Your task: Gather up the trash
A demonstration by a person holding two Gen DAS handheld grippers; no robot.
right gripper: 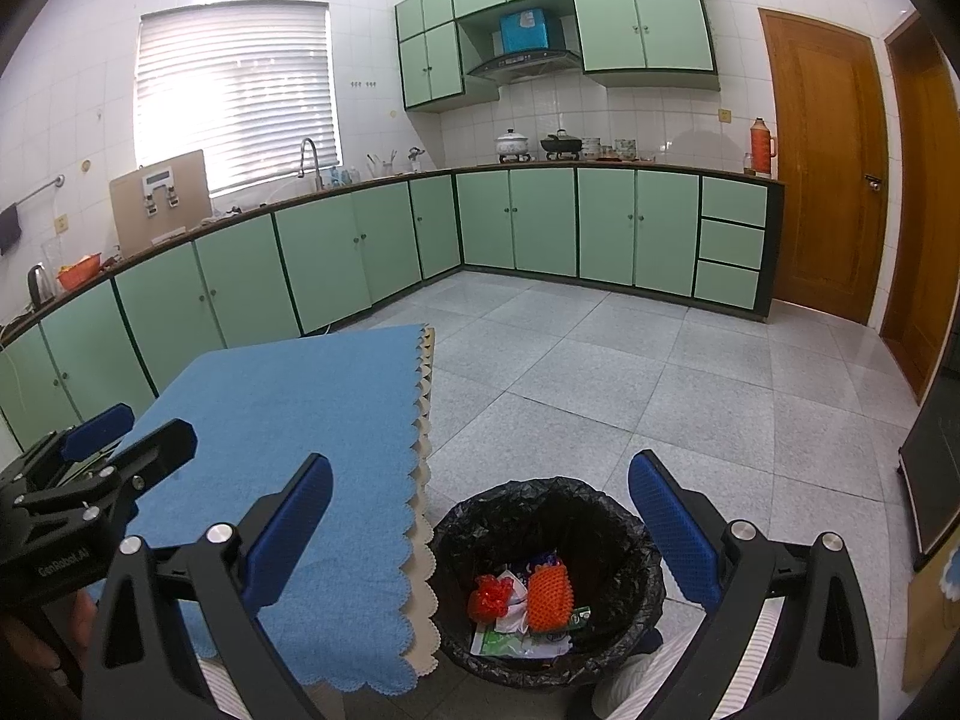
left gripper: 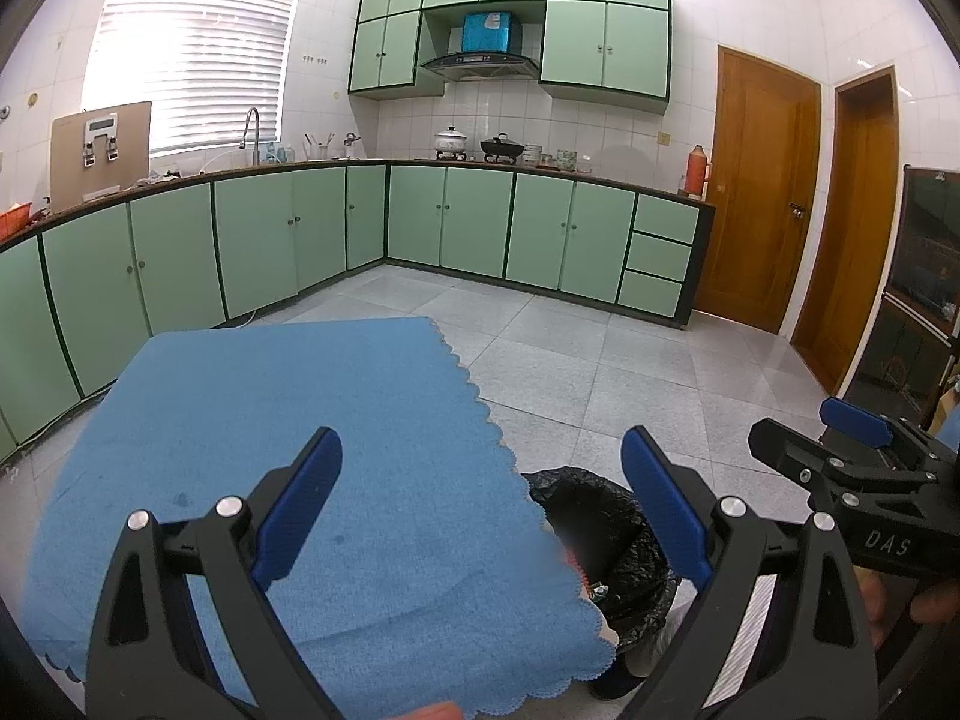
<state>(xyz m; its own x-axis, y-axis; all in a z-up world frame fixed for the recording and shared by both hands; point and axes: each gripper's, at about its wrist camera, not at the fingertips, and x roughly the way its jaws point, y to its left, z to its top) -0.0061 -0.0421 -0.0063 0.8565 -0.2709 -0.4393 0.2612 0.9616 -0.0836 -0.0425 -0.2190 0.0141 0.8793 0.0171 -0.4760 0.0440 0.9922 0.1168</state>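
Note:
A black-lined trash bin [right gripper: 549, 516] stands on the floor beside the table's right edge. Inside it lie an orange foam net [right gripper: 549, 597], a red crumpled wrapper [right gripper: 489, 594] and white and green packaging [right gripper: 510, 639]. My right gripper [right gripper: 480, 531] hovers open above the bin, nothing between its blue pads. My left gripper [left gripper: 483, 507] is open and empty over the blue tablecloth [left gripper: 288, 450], where the bin [left gripper: 606, 540] shows partly hidden by the cloth edge. Each gripper appears in the other's view: the right gripper [left gripper: 852, 438] and the left gripper [right gripper: 108, 438].
The blue tablecloth [right gripper: 288, 420] has a scalloped edge. Green cabinets [left gripper: 480, 228] line the back and left walls under a counter with pots [right gripper: 513, 143]. Two wooden doors [right gripper: 822, 162] stand at the right. Grey tiled floor [right gripper: 690, 396] spreads around the bin.

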